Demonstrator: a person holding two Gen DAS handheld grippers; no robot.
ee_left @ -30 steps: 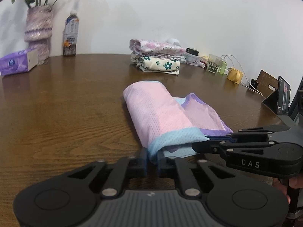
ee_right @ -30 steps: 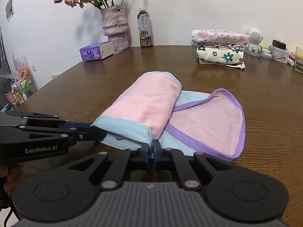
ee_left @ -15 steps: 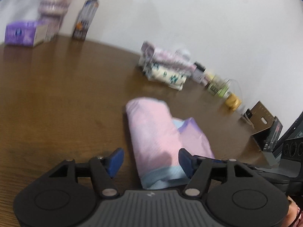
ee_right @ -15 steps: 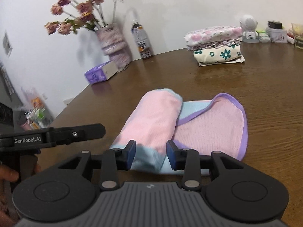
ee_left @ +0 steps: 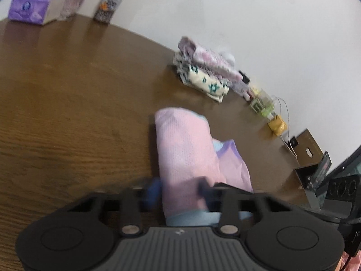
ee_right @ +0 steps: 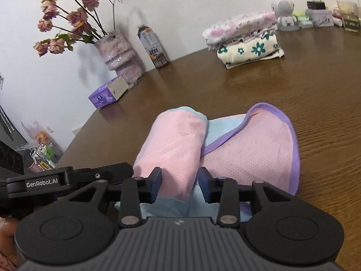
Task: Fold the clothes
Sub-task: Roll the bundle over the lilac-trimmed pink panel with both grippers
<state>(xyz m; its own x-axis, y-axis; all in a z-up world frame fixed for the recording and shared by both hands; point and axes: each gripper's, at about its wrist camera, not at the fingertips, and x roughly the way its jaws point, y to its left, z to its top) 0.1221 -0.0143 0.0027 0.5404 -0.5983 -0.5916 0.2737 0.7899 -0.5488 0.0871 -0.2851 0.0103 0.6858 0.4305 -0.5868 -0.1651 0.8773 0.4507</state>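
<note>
Pink garment [ee_right: 173, 151] sits lower centre of frame on the table [ee_right: 315, 85], one side folded over. Both claws, left [ee_left: 179, 190] and right [ee_right: 180, 184], are closing around that fold, pads not clearly pinching yet. Next: grip firmly, finish folding

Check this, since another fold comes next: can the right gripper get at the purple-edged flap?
Probably yes: the purple-edged flap lies uncovered on the table just beside the right gripper, whose closing fingers now straddle the rolled part.

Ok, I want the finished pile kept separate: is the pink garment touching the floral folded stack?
Apart. The right wrist view shows a broad stretch of bare table between the pink garment and the floral folded stack near the wall.
</note>
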